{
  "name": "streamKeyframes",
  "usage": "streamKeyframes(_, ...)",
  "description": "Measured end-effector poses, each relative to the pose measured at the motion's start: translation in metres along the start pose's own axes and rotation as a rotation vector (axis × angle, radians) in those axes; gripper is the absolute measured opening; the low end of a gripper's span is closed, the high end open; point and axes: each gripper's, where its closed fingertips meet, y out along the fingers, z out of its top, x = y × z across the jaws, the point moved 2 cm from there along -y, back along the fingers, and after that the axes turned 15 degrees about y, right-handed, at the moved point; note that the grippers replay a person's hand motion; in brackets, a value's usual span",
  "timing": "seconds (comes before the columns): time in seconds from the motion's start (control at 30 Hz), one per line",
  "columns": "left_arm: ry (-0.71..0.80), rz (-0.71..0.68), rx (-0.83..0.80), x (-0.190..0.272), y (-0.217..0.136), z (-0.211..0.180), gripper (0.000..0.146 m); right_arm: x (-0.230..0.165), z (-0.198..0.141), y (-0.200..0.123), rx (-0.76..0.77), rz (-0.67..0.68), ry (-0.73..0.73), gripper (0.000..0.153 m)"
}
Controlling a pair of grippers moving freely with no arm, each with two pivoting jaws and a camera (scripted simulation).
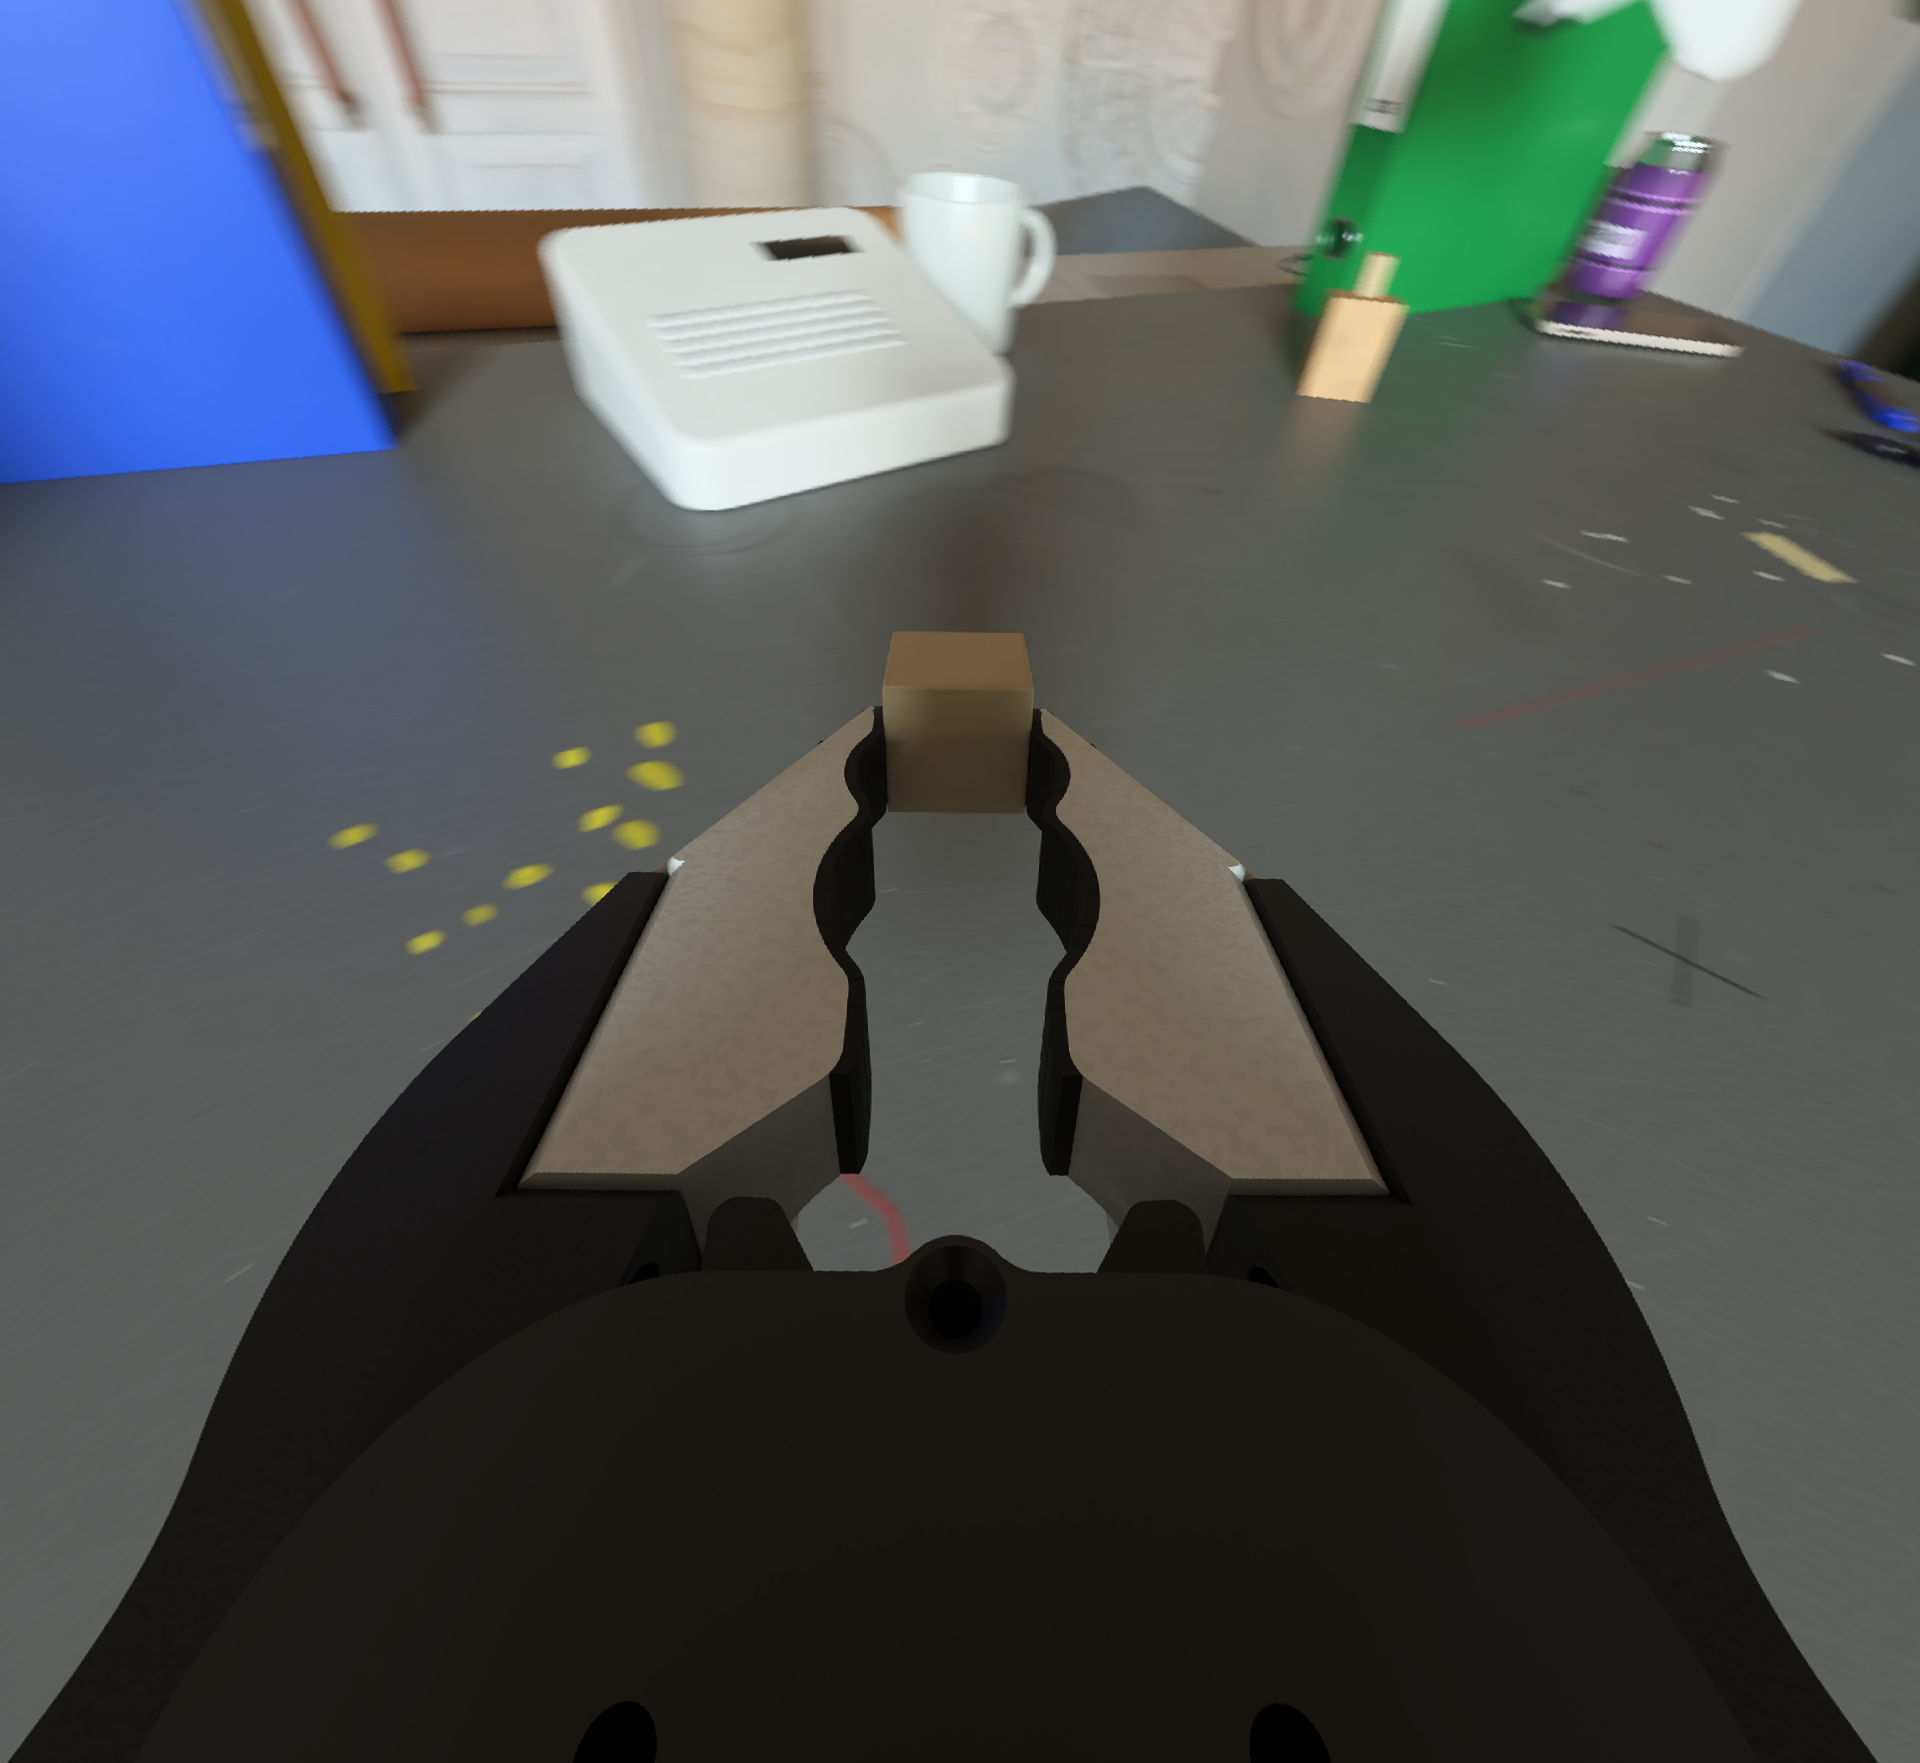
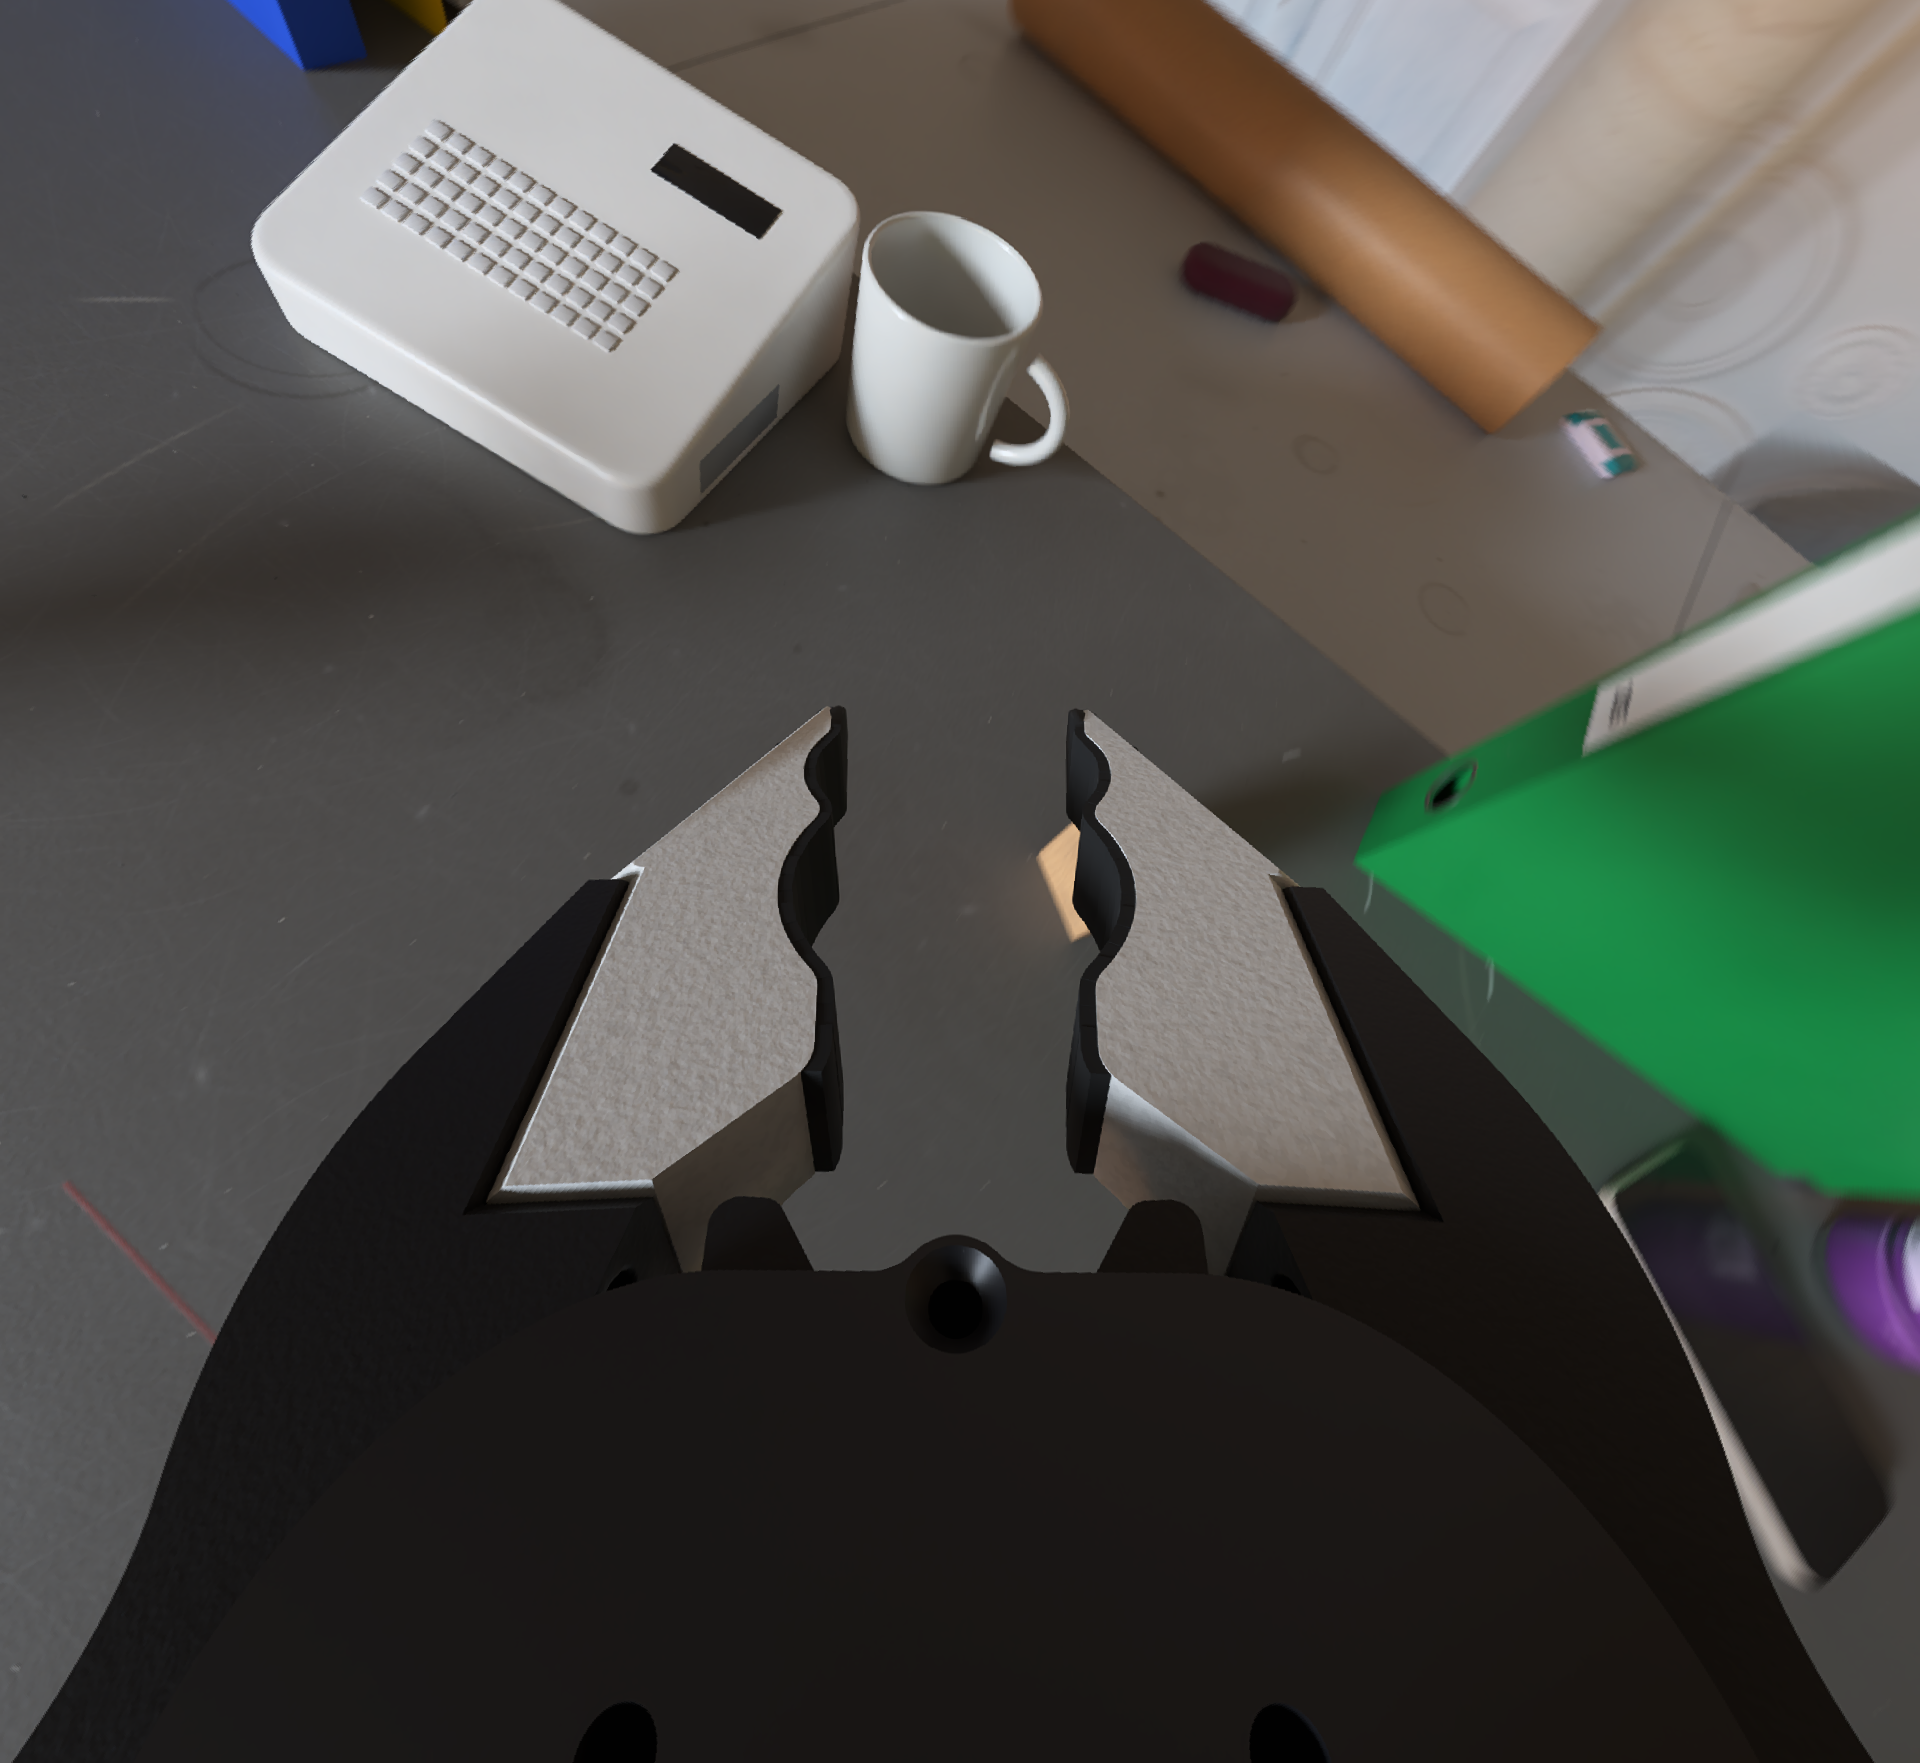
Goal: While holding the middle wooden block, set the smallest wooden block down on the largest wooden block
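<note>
Left gripper (image 1: pixel 956 757) jaws pinch tan wooden cube (image 1: pixel 956 726) at centre frame; right gripper (image 2: pixel 956 934) jaws spread, empty. Risk: shallow tip hold, cube could slip.

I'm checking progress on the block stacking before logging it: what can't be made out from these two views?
- Right wrist view: a pale wooden block is mostly hidden behind the right gripper's finger; its size is unclear.
- Left wrist view: two pale blocks far off are blurred; stacked or just lined up, cannot tell.
- Left wrist view: which block the left gripper holds, by size, is unclear.
</note>
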Motion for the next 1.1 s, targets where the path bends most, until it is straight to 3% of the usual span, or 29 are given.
streamKeyframes(0.1, -0.039, 0.129, -0.044, -0.039, -0.012, -0.014, 0.026, -0.017, -0.058, -0.034, 0.113, -0.056, 0.087, 0.041)
streamKeyframes(0.23, -0.099, 0.198, -0.139, -0.075, -0.02, -0.04, 0.026, -0.036, -0.139, -0.064, 0.219, -0.121, 0.301, 0.041)
streamKeyframes(0.4, -0.121, 0.208, -0.166, -0.089, -0.02, -0.059, 0.026, -0.052, -0.199, -0.082, 0.274, -0.182, 0.384, 0.042)
streamKeyframes(0.57, -0.064, 0.215, -0.16, -0.087, -0.018, -0.057, 0.026, -0.047, -0.203, -0.085, 0.286, -0.168, 0.369, 0.042)
streamKeyframes(0.77, -0.057, 0.217, -0.155, -0.084, -0.017, -0.055, 0.026, -0.044, -0.206, -0.086, 0.3, -0.103, 0.491, 0.042)
streamKeyframes(1.1, -0.035, 0.215, -0.173, -0.082, -0.016, -0.058, 0.026, -0.04, -0.206, -0.088, 0.298, -0.155, 0.441, 0.042)
